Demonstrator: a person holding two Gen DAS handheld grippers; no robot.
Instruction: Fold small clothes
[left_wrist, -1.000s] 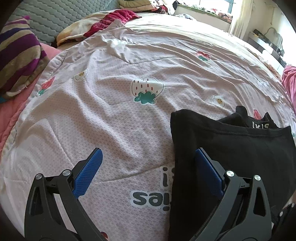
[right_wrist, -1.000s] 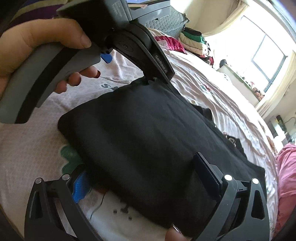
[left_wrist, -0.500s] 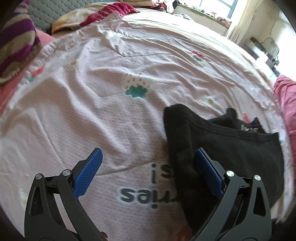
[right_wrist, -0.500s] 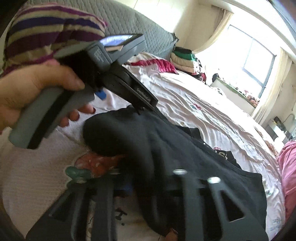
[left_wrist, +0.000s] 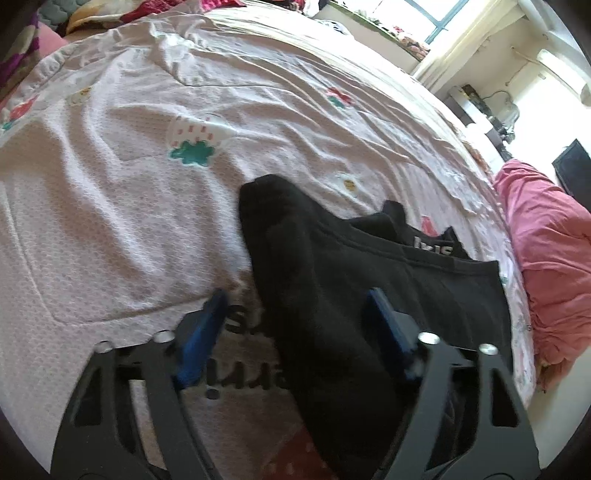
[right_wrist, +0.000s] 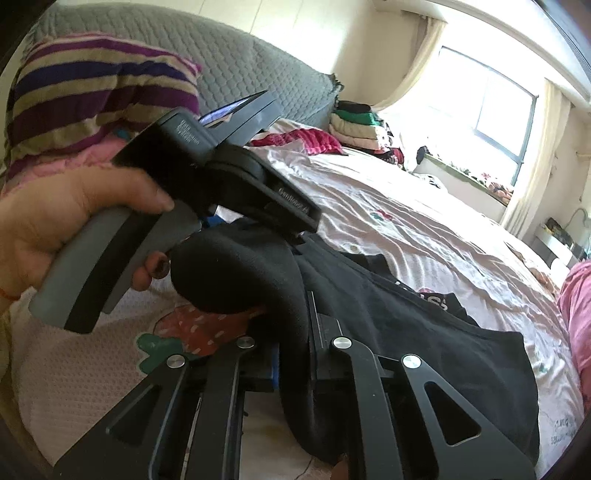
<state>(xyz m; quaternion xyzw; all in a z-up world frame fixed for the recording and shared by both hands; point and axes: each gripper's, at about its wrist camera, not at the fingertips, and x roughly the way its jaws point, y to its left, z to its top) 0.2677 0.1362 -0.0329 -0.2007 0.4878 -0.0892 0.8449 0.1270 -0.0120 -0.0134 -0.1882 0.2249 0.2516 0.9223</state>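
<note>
On bedsheet (left_wrist: 110, 221) — black garment (left_wrist: 332, 295) edge pinched, right hand-held gripper (right_wrist: 291, 350) clamped.

Big bed (left_wrist: 110, 206) covered by a pale pink sheet with strawberry pictures and dark letters. On the sheet, near the middle: soft black cloth garment (left_wrist: 332, 280), partly bunched up. At the bed's far right edge: rumpled pink blanket (left_wrist: 546, 236). At the head end: striped purple and tan pillow (right_wrist: 92, 96), plus a stack of folded clothes (right_wrist: 354, 125).
</note>
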